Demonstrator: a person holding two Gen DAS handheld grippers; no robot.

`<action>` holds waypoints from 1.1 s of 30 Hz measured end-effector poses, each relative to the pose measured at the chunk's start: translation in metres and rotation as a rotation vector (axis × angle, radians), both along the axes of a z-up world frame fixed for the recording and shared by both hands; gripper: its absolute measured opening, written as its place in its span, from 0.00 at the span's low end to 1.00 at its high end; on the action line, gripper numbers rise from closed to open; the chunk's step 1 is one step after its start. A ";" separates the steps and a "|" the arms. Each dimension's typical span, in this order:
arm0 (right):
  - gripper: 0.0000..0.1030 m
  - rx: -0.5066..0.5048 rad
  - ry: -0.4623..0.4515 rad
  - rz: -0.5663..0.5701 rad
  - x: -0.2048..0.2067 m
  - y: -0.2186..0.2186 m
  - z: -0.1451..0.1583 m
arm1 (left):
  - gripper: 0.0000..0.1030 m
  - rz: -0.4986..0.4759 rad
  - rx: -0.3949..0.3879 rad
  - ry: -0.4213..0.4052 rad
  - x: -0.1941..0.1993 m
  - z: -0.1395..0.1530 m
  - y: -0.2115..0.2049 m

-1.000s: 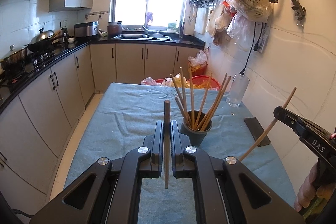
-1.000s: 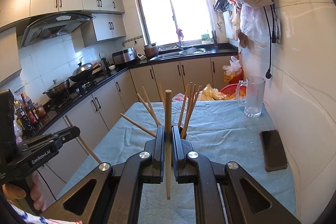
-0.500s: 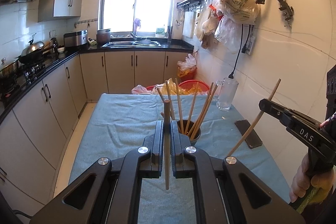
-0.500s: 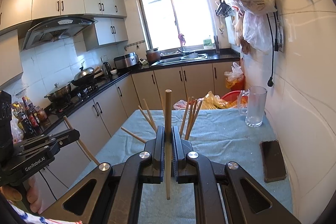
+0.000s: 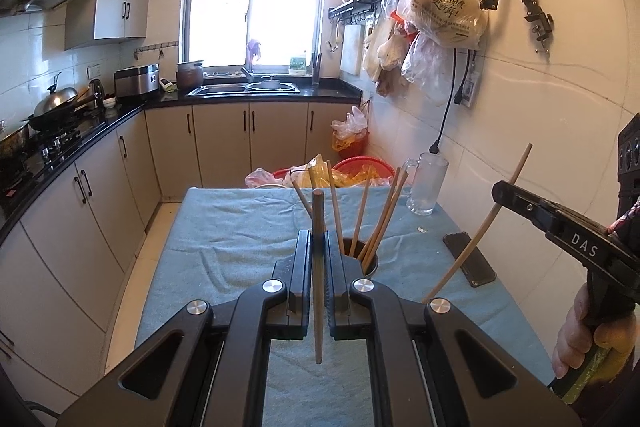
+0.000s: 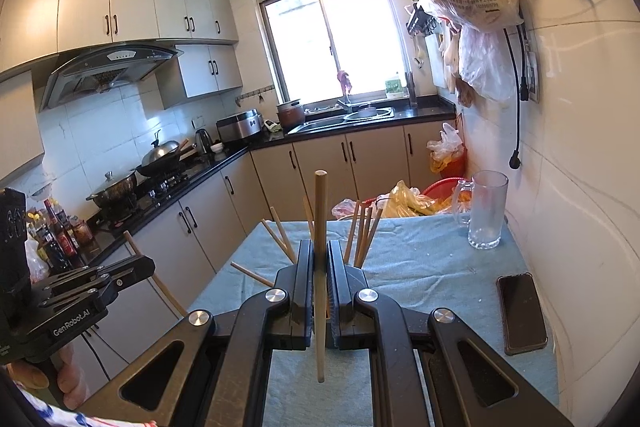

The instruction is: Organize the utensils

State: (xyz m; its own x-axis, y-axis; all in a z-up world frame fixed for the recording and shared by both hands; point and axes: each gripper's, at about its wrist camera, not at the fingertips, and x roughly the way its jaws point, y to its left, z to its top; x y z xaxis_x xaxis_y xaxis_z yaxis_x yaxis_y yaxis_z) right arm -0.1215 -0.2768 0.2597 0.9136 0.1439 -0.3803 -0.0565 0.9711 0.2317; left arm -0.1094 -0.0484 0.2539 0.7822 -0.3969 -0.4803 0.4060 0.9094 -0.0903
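Chopsticks (image 5: 362, 223) stand fanned in the dark cup (image 5: 366, 259) at your 12 o'clock on the blue cloth (image 5: 224, 239). Your left gripper (image 5: 318, 259) pinches one chopstick (image 5: 318, 327) upright; your right gripper (image 6: 320, 267) clamps another chopstick (image 6: 320, 211).

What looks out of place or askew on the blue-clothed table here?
Only small things stand out. The black smartphone lies at the blue-cloth table's right edge, among the utensils. The wooden chopsticks in the dark round cup splay outward unevenly. Left gripper and right gripper each clamp one chopstick upright.
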 end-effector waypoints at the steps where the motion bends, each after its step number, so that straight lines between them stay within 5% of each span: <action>1: 0.07 0.000 -0.003 -0.001 0.000 0.000 0.001 | 0.05 -0.002 -0.006 0.000 0.001 0.002 0.002; 14: 0.07 -0.010 -0.049 0.013 0.006 0.009 0.023 | 0.05 0.002 -0.073 -0.055 0.009 0.036 0.012; 33: 0.07 -0.033 -0.099 -0.003 0.033 0.014 0.037 | 0.05 -0.035 -0.093 -0.102 0.038 0.051 -0.031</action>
State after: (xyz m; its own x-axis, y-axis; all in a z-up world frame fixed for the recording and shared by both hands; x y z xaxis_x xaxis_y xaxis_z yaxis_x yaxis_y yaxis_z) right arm -0.0883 -0.2630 0.2966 0.9472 0.1300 -0.2930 -0.0745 0.9783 0.1934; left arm -0.0716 -0.0789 0.3053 0.8099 -0.4641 -0.3587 0.4490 0.8840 -0.1302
